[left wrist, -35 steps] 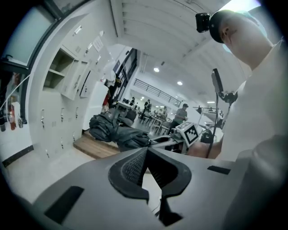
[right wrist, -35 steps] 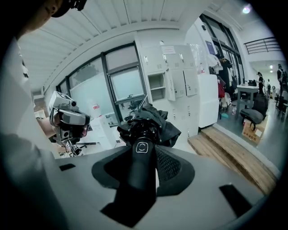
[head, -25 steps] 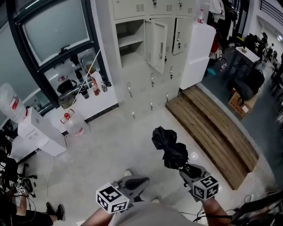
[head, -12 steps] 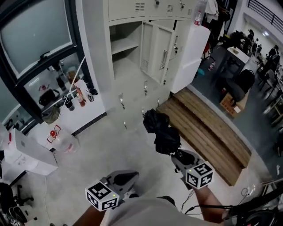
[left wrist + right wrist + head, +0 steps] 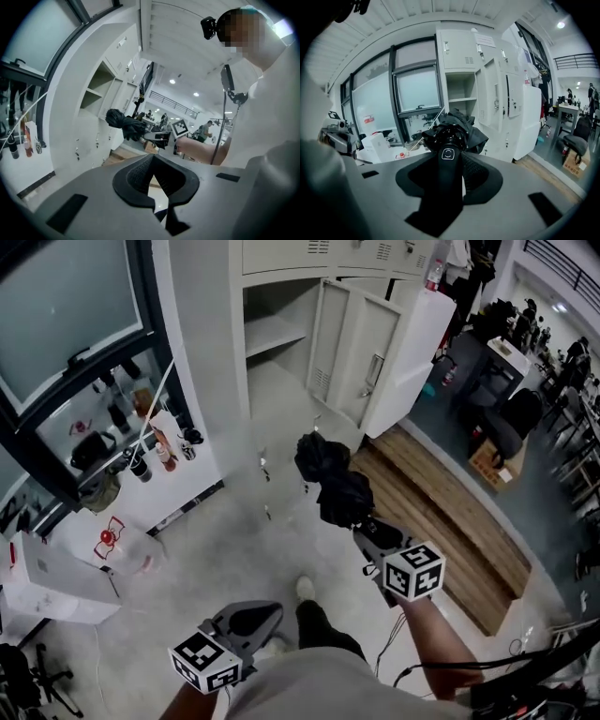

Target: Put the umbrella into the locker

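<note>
The folded umbrella (image 5: 330,482) is clamped by its handle in the right gripper (image 5: 367,532), in the air short of the locker (image 5: 273,332), whose door stands open. The left gripper (image 5: 251,617) has its jaws together, empty. Insertion and release are left.

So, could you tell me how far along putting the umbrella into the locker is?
Done: the folded umbrella is picked up, its handle clamped in the right tongs, and a locker door stands open. In hand: it is held out toward that locker, short of it. Left: set it inside and let go. The left tongs are shut, empty.
</note>
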### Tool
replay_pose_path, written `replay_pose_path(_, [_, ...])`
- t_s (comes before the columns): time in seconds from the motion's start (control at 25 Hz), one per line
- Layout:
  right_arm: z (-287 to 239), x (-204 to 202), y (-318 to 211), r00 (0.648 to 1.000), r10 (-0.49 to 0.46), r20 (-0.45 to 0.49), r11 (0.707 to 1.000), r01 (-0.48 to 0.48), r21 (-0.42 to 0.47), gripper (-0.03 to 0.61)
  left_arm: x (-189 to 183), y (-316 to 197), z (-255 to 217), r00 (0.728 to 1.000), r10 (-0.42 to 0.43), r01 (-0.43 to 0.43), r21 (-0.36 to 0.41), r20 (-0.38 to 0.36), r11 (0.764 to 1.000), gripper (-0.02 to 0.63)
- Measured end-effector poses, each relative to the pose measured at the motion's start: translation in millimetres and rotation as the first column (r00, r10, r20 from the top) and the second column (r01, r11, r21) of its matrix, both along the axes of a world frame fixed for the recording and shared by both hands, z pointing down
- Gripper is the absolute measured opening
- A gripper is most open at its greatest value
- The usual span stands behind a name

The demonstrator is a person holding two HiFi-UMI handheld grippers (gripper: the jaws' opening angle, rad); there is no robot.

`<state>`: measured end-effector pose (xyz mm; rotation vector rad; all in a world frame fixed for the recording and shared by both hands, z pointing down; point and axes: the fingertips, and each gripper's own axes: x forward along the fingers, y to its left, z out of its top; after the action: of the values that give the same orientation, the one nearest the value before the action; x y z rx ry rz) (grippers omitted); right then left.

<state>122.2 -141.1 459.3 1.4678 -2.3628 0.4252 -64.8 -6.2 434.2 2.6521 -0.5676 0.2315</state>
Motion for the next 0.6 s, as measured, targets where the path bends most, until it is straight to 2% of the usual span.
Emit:
replay_pose_path(0.24, [4, -15, -115, 0.999, -0.046, -0.018, 0.999, 0.046, 0.019, 0.158, -21, -80, 1, 0.995, -0.091, 0.091, 0.012, 0.027, 0.996, 0.011])
replay_pose_path(0.6, [-5, -33, -280, 0.993, -0.120, -0.023, 0.992, 0.120, 0.031, 0.158, -8, -205, -26, 0.982, -0.183, 0.182, 0.028, 0.044, 0.983, 0.011])
